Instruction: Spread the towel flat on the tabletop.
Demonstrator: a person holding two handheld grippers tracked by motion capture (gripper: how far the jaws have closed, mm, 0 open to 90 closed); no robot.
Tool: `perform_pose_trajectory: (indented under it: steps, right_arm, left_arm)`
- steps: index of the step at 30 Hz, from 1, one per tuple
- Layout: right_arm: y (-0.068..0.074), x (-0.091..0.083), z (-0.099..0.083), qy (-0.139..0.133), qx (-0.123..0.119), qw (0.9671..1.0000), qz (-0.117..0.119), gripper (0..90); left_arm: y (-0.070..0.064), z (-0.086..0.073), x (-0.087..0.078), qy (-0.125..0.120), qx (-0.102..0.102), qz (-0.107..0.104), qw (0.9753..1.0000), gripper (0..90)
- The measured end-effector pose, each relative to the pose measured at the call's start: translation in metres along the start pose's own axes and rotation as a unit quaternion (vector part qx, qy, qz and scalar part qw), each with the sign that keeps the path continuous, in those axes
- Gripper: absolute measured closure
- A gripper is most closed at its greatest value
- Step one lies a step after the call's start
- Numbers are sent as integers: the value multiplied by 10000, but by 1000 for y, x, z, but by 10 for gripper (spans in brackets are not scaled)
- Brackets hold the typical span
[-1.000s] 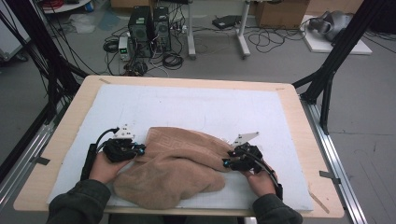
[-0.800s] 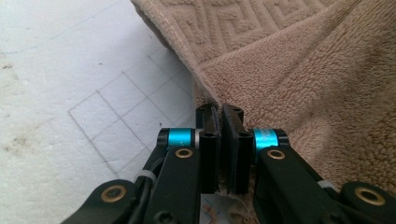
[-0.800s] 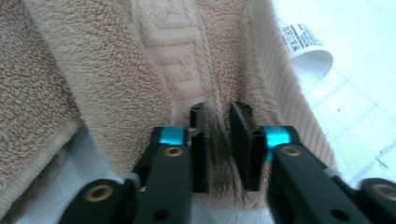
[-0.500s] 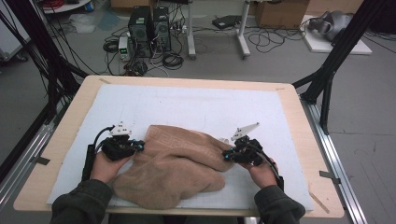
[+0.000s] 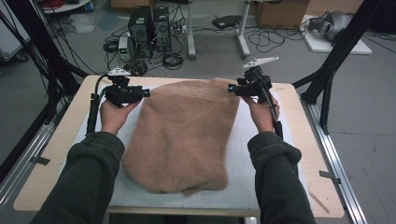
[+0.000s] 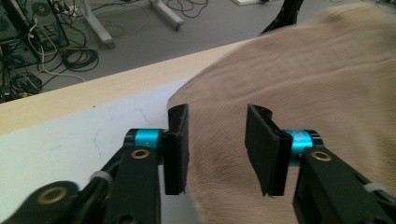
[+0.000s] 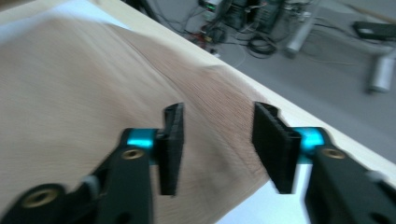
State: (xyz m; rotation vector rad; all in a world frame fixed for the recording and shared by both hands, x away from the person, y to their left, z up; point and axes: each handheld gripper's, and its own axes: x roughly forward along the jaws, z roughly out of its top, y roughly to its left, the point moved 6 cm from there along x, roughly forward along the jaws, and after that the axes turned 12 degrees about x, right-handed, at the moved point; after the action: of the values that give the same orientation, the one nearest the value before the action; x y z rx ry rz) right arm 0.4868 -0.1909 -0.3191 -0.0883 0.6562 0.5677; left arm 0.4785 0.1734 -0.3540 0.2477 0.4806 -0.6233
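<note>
In the high view, the tan towel (image 5: 182,135) lay spread lengthwise on the white mat (image 5: 275,154) of the table (image 5: 299,121), its far edge near the table's far side and its near end bunched and rounded. It looked soft, limp and light, likely to sag and fold if lifted, so the far corners seemed the best places to pinch. A woven key-pattern band ran along the far edge. The left gripper (image 5: 145,93) sat at the far left corner, the right gripper (image 5: 231,88) at the far right corner.

In the left gripper view, the jaws stood spread with the towel's fuzzy pile (image 6: 289,84) beyond them, gripping nothing.

In the right gripper view, the jaws were likewise spread above the towel's corner (image 7: 224,84), which was blurred.
</note>
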Motion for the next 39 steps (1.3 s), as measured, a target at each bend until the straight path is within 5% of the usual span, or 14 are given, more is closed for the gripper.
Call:
perform_pose_trajectory:
  steps: [4,8,17,18,22,26,29,34,39]
  right_arm:
    - [7,11,-24,289,-224,9991,201,512]
    - [20,18,-71,641,-334,9958,557,493]
    - [59,-3,-124,772,-433,9882,1251,466]
    - [64,-5,-131,801,-475,9876,1263,461]
    - [75,-8,-151,789,-416,9858,1420,442]
    - [91,-2,-177,1010,-523,9804,1610,462]
    - [95,12,-196,1293,-552,9776,1563,497]
    - [98,21,-201,1325,-747,9781,1423,586]
    - [97,24,-197,1482,-486,9771,1447,826]
  left_arm:
    - [-7,-24,-2,176,202,-185,9995,546]
    - [-20,-58,-13,225,217,-446,9985,520]
    - [-50,-101,-39,360,473,-801,9950,425]
    - [-60,-110,-46,368,652,-869,9934,415]
    - [-73,-127,-51,461,719,-1141,9898,412]
    - [-90,-148,-55,555,866,-1260,9867,411]
    - [-96,-163,-52,663,881,-1378,9843,503]
    - [-98,-169,-47,787,818,-1230,9859,566]
    - [-100,-167,-44,871,921,-998,9869,716]
